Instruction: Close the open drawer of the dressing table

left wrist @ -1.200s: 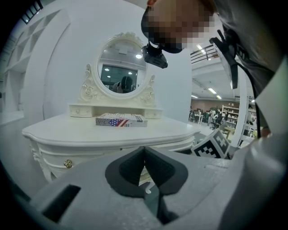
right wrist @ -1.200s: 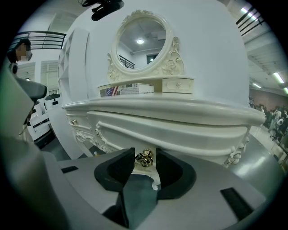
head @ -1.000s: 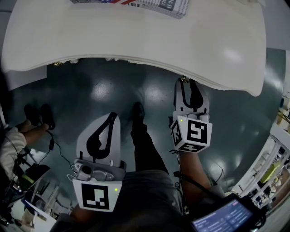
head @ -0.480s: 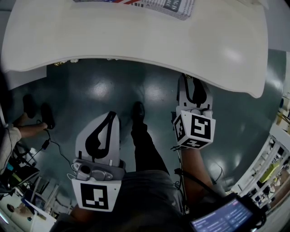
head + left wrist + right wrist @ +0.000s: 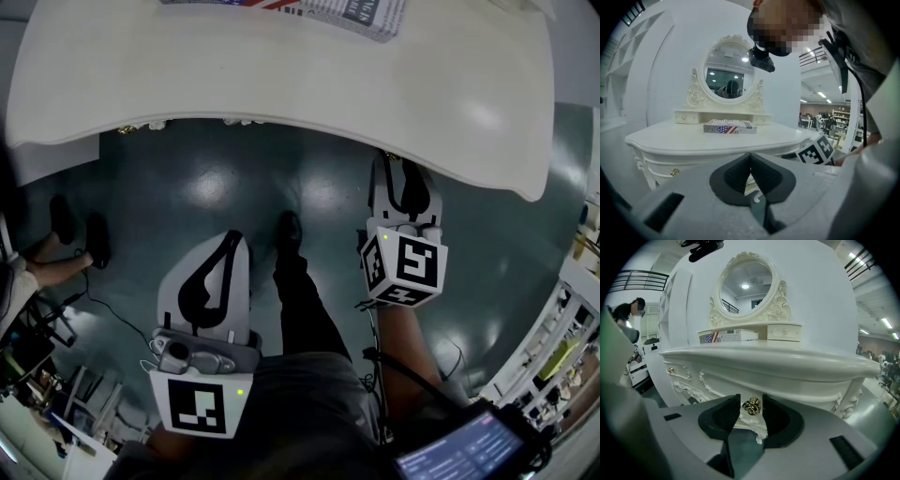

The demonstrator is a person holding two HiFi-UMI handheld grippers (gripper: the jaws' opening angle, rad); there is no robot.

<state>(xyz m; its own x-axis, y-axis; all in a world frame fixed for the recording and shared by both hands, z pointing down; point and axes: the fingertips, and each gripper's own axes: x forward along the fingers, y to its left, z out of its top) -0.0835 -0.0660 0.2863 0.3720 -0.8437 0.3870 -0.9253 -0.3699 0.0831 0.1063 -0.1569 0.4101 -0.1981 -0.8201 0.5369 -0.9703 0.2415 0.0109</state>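
Note:
The white dressing table [image 5: 281,75] fills the top of the head view, its curved front edge towards me. My right gripper [image 5: 398,178] reaches under that edge at the right, and the overhang hides its fingertips. In the right gripper view the gold drawer knob [image 5: 751,406] sits between the two dark pads of my right gripper [image 5: 751,401], which press close on both sides. The carved drawer front [image 5: 745,420] behind the knob lies under the top's overhang, and I see no gap. My left gripper [image 5: 232,239] hangs over the floor away from the table, shut and empty, its tips meeting [image 5: 751,157].
A flat box with a flag print [image 5: 309,11] lies on the table top below an oval mirror [image 5: 750,284]. Another gold knob [image 5: 670,370] shows on the left drawer. My leg and shoe [image 5: 286,230] stand between the grippers. Someone's feet [image 5: 70,234] and cables are at the left.
My right gripper has shifted slightly forward and to the right, further under the table edge. The left gripper has stayed in place. The feet at the left have moved.

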